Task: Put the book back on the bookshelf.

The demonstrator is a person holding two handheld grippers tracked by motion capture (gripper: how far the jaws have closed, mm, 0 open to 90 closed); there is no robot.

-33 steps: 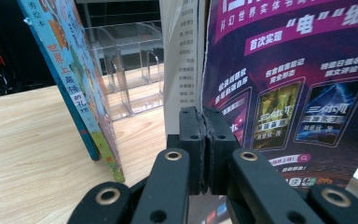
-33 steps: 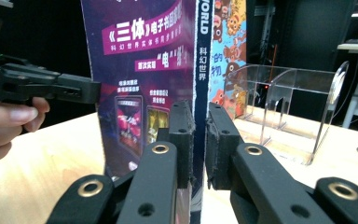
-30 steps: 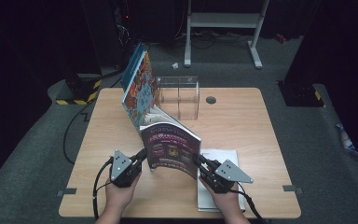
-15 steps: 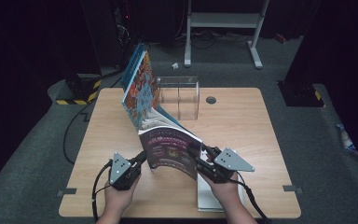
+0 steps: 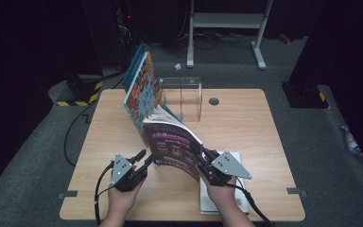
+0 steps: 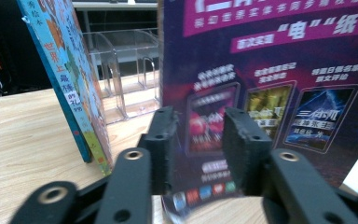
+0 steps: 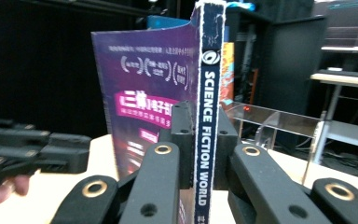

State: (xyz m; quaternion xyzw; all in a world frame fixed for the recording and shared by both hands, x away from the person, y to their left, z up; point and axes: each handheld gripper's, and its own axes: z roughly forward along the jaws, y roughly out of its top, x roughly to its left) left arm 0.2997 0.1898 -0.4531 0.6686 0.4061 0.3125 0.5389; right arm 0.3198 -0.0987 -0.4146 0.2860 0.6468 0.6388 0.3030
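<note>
Magazine [image 5: 174,144] — one, spine reading "SCIENCE FICTION WORLD" — stands above the table [image 5: 246,127]; my right hand-held gripper [image 5: 204,158] clamps its spine, the left hand-held gripper [image 5: 144,158], jaws just opening, straddles its edge. One picture book [image 5: 142,92] leans behind.

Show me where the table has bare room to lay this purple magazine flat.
Bare wood lies right of the clear organizer, past the grommet, and along the left edge beside the leaning picture book. The near middle is crowded: purple magazine, both hands, white booklet.

3 books [image 5: 172,146], 1 organizer [image 5: 182,97]
</note>
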